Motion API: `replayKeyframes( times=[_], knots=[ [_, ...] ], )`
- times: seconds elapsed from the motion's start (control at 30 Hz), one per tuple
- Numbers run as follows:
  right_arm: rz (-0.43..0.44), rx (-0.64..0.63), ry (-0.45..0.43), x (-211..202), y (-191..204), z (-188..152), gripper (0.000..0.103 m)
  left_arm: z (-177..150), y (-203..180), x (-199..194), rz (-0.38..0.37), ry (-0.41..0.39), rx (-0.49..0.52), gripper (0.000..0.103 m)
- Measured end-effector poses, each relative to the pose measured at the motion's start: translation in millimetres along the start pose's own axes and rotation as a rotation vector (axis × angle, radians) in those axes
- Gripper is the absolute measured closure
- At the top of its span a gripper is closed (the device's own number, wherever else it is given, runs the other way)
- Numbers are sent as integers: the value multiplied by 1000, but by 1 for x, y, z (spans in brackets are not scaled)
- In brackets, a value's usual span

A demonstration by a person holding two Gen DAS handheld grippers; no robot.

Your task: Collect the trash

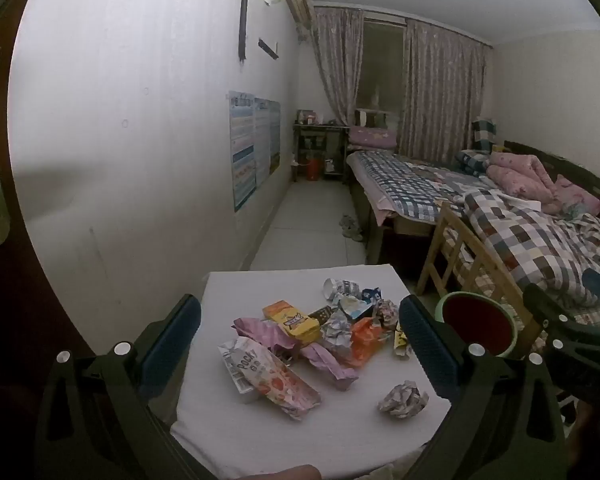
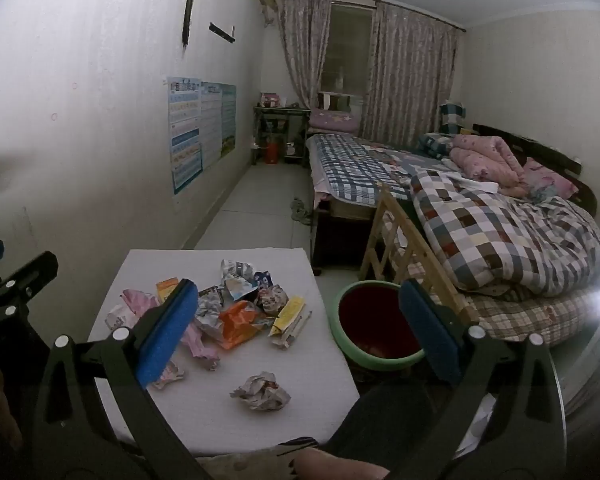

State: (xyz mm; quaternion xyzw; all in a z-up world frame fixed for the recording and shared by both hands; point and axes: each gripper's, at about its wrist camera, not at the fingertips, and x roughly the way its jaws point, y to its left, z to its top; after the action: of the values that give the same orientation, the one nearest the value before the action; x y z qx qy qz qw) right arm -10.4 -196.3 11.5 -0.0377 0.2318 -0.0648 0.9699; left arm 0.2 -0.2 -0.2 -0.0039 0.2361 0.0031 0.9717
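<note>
1. The left tool [image 1: 300, 344] hung over the near half of the white table [image 1: 228, 432], its two blue-padded arms spread wide with nothing between them but air.
2. The right tool [image 2: 298, 332] was just as wide open and empty, one arm over the table's right side, the other over the green bin [image 2: 350, 346].
3. The trash sat in a loose heap mid-table: a Pocky packet [image 1: 268, 380] nearest the left tool, a yellow-orange box [image 1: 296, 320] behind it, an orange wrapper [image 1: 366, 342] and pink wrappers [image 1: 328, 360] tangled together.
4. One crumpled paper ball [image 1: 404, 398] lay alone, apart from the heap, close to the table's near right corner.
5. The bin stood on the floor, just beside the table's right edge, its dark red inside open to the top.
6. The far strip and near strip of the table were bare; the left edge ran close along the wall [image 1: 120, 160].
7. Beyond the bin a wooden chair [image 1: 460, 264] and the bed [image 1: 400, 176] crowded the right; a bare floor aisle [image 1: 308, 220] ran ahead.
</note>
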Motion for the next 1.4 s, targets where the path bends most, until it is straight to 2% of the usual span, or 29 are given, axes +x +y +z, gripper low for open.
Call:
replayKeyframes(
  times=[1.4],
  knots=[
    [7, 8, 3, 0, 0, -2, 4, 0, 1, 0, -7, 3, -14, 8]
  ],
)
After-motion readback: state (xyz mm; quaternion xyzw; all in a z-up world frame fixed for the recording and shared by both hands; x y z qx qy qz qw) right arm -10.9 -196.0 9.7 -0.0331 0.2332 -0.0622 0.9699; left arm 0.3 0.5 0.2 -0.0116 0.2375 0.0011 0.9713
